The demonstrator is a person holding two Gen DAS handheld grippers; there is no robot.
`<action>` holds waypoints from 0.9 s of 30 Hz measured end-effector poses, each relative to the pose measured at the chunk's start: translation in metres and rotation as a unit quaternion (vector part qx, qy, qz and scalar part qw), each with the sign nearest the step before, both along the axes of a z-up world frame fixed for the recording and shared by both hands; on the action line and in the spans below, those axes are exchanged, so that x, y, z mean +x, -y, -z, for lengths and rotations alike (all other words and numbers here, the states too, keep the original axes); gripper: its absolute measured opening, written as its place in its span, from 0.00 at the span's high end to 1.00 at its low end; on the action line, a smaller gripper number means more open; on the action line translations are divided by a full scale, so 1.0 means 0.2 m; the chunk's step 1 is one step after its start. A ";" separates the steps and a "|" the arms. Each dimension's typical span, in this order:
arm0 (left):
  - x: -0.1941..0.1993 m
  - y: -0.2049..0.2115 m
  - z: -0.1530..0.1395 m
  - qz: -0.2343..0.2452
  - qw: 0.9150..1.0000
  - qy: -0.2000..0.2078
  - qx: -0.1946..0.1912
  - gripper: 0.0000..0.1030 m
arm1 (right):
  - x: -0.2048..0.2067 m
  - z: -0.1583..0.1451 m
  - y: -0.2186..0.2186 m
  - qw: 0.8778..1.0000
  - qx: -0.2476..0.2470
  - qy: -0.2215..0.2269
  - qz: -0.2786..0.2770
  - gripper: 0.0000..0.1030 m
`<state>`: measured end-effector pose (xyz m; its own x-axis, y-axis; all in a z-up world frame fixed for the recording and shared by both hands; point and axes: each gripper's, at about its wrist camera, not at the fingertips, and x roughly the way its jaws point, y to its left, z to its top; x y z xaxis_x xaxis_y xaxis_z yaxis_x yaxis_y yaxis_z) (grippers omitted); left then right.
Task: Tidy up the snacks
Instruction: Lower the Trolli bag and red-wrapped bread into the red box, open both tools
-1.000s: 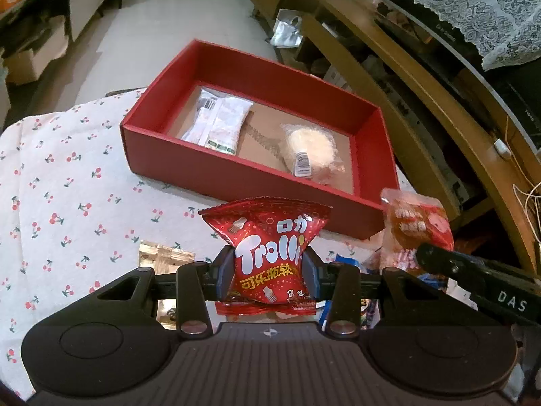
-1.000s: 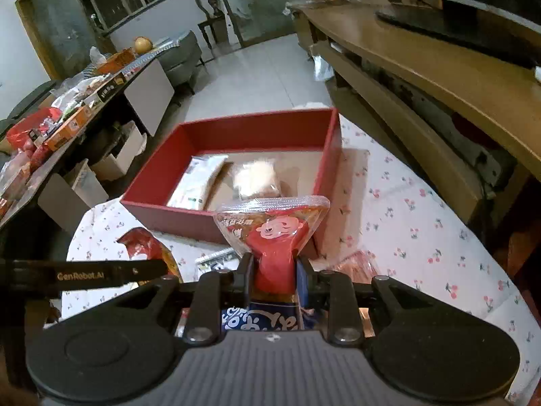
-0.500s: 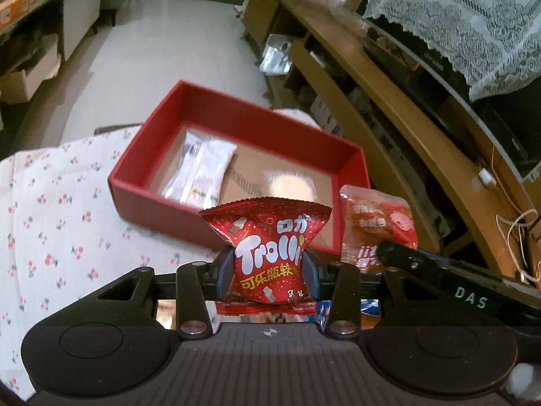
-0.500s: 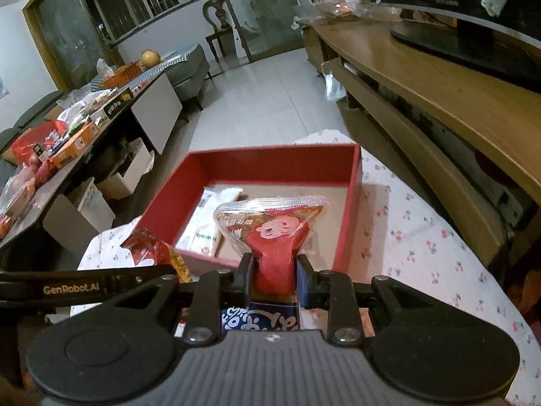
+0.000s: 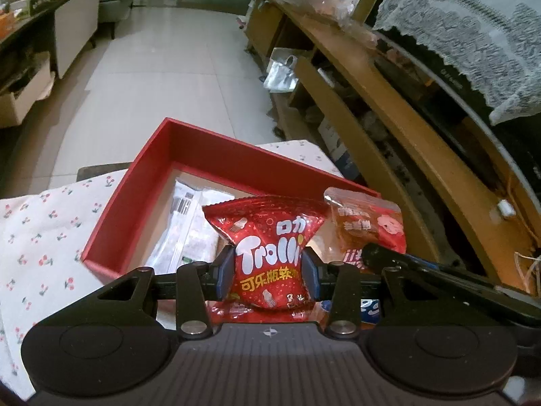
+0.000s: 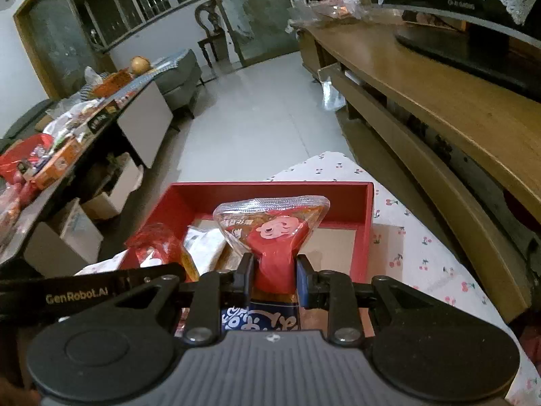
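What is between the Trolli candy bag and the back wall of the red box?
In the left wrist view, a white packet lies on the box floor between the Trolli bag and the red box.

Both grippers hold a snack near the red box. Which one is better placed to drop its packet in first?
Probably the right gripper: its clear packet already hangs over the red box, above bare floor. The left gripper holds the Trolli bag nearer the front wall.

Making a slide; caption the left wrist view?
Left gripper grips a Trolli bag over the red box, beside the right gripper's orange packet.
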<state>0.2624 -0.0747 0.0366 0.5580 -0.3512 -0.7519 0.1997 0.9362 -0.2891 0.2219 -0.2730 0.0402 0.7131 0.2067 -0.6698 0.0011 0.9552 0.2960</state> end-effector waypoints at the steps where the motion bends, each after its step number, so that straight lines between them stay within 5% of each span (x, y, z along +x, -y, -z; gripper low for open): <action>1: 0.02 0.01 0.02 0.000 1.000 -0.001 0.001 0.61 | 0.03 0.01 0.00 1.000 -0.001 -0.002 0.001 0.69; 2: 0.04 0.02 0.03 0.004 1.000 -0.004 0.000 0.74 | 0.06 0.02 0.00 1.000 -0.003 -0.004 0.001 0.69; 10: 0.12 0.01 0.17 -0.005 0.999 -0.034 0.003 0.71 | 0.22 0.16 0.00 0.999 0.003 -0.031 -0.001 0.67; 20: 0.07 -0.01 0.12 -0.006 1.000 -0.029 -0.005 0.47 | 0.19 0.13 0.05 1.000 -0.002 -0.015 0.022 0.56; 27: 0.04 -0.05 0.08 -0.014 1.000 -0.022 -0.007 0.40 | 0.15 0.10 0.05 1.000 -0.006 -0.012 0.020 0.55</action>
